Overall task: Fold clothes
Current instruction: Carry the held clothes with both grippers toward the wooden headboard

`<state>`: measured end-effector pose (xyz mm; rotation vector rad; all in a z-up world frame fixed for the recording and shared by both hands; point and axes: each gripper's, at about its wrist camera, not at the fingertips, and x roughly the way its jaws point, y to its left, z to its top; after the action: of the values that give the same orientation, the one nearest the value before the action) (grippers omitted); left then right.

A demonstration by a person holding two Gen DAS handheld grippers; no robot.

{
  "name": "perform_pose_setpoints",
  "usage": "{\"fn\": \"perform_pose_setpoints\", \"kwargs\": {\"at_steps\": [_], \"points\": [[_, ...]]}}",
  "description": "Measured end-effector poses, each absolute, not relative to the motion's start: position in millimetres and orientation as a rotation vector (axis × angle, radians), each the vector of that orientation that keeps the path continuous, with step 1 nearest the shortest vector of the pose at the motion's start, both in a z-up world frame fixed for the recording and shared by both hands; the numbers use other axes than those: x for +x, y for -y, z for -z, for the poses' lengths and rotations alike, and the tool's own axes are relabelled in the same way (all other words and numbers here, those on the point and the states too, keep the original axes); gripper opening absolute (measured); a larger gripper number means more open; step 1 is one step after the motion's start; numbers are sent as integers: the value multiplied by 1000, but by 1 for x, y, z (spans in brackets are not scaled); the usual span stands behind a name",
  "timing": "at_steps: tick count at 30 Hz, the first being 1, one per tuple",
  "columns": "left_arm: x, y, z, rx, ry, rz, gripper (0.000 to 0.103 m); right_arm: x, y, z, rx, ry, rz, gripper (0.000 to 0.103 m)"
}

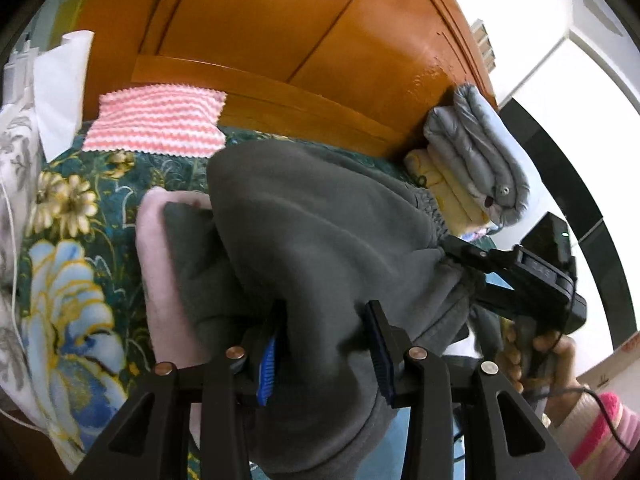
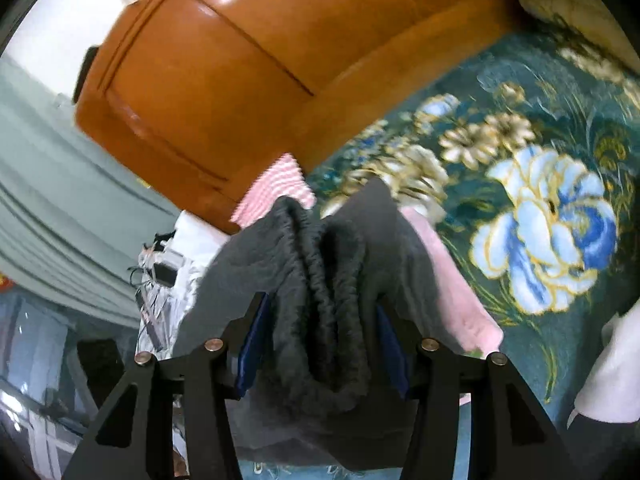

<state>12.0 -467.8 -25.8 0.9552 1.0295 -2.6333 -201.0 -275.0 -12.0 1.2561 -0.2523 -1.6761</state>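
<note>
A dark grey fleece garment [image 1: 304, 216] with an elastic waistband [image 2: 320, 280] hangs lifted over a floral bed. My left gripper [image 1: 326, 320] is shut on a fold of its fabric. In the left wrist view my right gripper [image 1: 464, 256] grips the garment's gathered band at the right, with a hand [image 1: 536, 356] behind it. In its own view the right gripper [image 2: 320, 320] is shut on the bunched waistband. A pink garment [image 1: 156, 272] lies flat under the grey one, its edge [image 2: 452, 292] showing in the right wrist view too.
The green floral bedspread [image 1: 80, 248] spreads left and the same bedspread [image 2: 540, 200] spreads right. A wooden headboard [image 1: 280, 40] stands behind. A pink striped cloth [image 1: 160, 120] lies near it. Folded grey and yellow clothes [image 1: 476, 160] are stacked at the right.
</note>
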Motion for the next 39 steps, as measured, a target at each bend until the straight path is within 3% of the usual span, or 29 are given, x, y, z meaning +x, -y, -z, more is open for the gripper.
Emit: {"fn": "perform_pose_setpoints", "kwargs": {"at_steps": [9,15,21,25,28,34,39], "points": [[12,466,17,942,-1060,2621,43,-207,271,21,1294,317,1691,54],[16,467,0,858,-1013,2681,42,-198,277,5,1242,331,1680,54],[25,477,16,868,-1033,2636,43,-192,292,-19,1124,356,1650,54],[32,483,28,874,-1046,2605,42,-183,312,12,1212,220,1671,54],[37,488,32,879,-1054,2585,47,-182,309,27,1226,231,1674,54],[49,496,9,889,-1061,2566,51,-181,305,13,1227,198,1680,56],[51,500,-24,868,-1029,2592,54,-171,310,-14,1148,9,1741,56]]}}
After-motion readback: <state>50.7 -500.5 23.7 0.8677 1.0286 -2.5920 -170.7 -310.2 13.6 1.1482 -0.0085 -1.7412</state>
